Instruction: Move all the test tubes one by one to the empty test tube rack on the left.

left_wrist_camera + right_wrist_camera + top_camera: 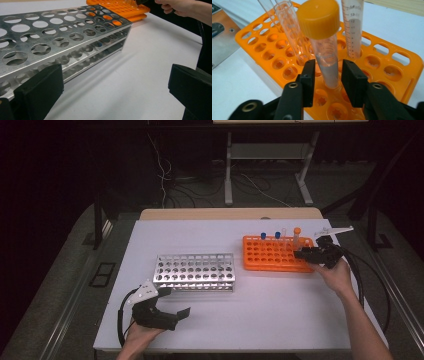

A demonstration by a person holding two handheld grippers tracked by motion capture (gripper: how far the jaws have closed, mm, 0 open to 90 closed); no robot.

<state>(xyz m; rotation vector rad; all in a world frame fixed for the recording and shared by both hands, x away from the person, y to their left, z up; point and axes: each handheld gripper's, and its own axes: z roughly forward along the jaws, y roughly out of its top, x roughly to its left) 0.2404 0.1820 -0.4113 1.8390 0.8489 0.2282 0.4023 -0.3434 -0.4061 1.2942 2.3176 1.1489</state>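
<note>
The right claw (327,75) is sitting at the near edge of the orange rack (272,254), on the right side of the bench (280,310), with its jaws bracketing the orange-capped tube (324,42). The pads are hugging the clear barrel low down, just above the hole it is standing in; they are looking pressed on, though a sliver of gap on one side is hard to rule out. So the tube is sitting in the rack, cap up, long axis close to vertical and leaning a touch toward the left of the right gripper view.

That lean is the worry. If the lift is going straight up while the tube is tilting, its tip could be dragging on the hole's rim and tugging the light rack along. The grip is also low on a smooth barrel, so the tube could be pivoting or slipping between the pads. Close neighbours, the open glass tube (289,30) and the graduated tube (353,27), could be getting knocked.

The left claw (115,95) is idling wide open with nothing in it, beside the metal rack (195,271).
</note>
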